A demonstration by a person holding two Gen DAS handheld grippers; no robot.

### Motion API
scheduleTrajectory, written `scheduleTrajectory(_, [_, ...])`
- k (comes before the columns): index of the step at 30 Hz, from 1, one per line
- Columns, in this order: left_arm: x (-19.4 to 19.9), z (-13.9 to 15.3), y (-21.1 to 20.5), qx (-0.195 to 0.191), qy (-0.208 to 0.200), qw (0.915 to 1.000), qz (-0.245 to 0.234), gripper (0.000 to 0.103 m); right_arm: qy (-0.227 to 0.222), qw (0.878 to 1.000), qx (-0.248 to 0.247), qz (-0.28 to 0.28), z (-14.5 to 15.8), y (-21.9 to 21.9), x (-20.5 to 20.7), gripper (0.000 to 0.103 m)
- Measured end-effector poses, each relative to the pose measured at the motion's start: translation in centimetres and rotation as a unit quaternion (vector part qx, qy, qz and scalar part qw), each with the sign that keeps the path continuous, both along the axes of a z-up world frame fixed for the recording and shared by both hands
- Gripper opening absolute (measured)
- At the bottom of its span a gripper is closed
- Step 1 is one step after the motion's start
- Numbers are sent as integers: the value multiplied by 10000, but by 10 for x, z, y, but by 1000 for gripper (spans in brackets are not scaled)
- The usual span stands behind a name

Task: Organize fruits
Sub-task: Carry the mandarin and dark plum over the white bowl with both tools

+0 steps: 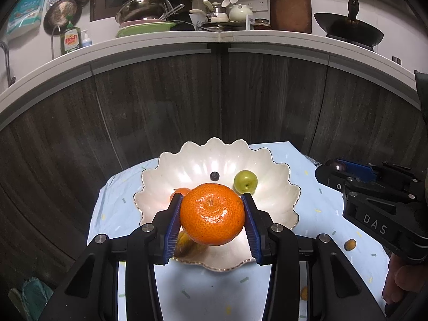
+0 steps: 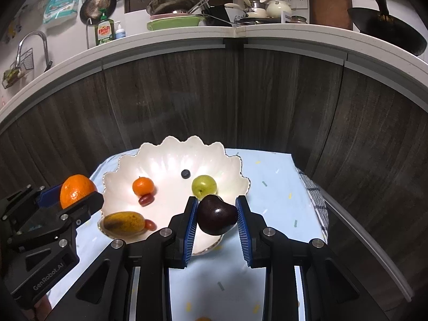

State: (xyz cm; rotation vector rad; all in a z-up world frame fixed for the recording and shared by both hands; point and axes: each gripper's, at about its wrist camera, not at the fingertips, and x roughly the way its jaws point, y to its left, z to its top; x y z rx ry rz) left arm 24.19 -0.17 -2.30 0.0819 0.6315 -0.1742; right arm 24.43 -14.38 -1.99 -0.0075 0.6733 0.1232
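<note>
— Orange, dimpled peel: how is the mandarin [image 1: 212, 214] held?
— It is clamped between the left gripper [image 1: 212, 220] pads, stem dimple facing the camera, above the scalloped pearly bowl [image 1: 281, 208].
— And the dark glossy fruit [image 2: 216, 218]?
— It is pinched by the right gripper [image 2: 216, 227], long axis from 10 to 4 o'clock, over the bowl's near rim.
</note>
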Motion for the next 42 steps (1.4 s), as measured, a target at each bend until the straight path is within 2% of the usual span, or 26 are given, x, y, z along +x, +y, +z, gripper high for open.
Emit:
scheduleTrajectory(25, [52,-25,12,47,260,9995,-155,43,92,9997,-159,153,-13,15,46,30])
scheduleTrajectory(42, [75,-48,12,-51,533,9984,-191,43,432,9986,-175,257,-34,22,69,30])
